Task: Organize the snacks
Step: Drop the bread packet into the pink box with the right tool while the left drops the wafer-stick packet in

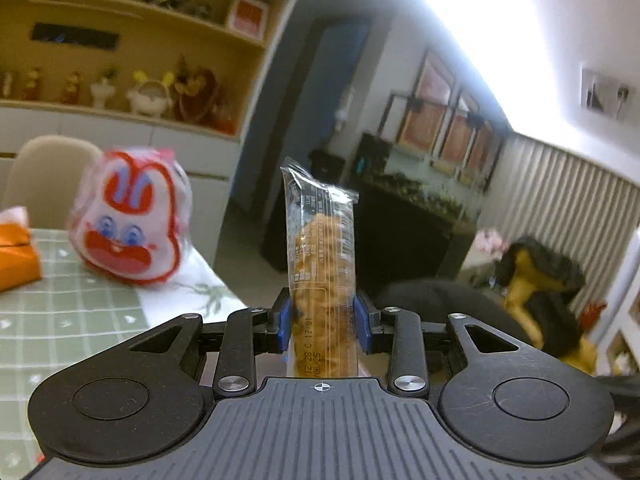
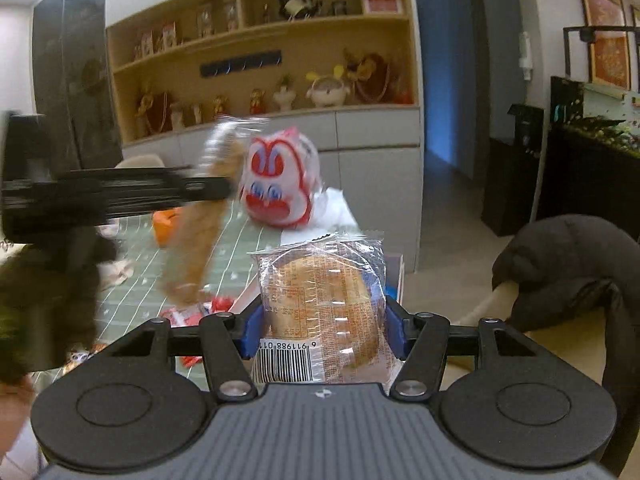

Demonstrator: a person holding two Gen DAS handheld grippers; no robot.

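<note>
While upright, the cracker pack (image 1: 322, 280) sits between left tongs (image 1: 323, 322).

rabbit bag (image 1: 130, 220) on table (image 1: 60, 320) | orange box (image 1: 16, 254) left of it

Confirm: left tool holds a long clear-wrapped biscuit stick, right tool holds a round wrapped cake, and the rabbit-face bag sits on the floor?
Not the floor. The rabbit-face bag sits on the green checked tablecloth, as the left wrist view shows. The rest stands.
</note>
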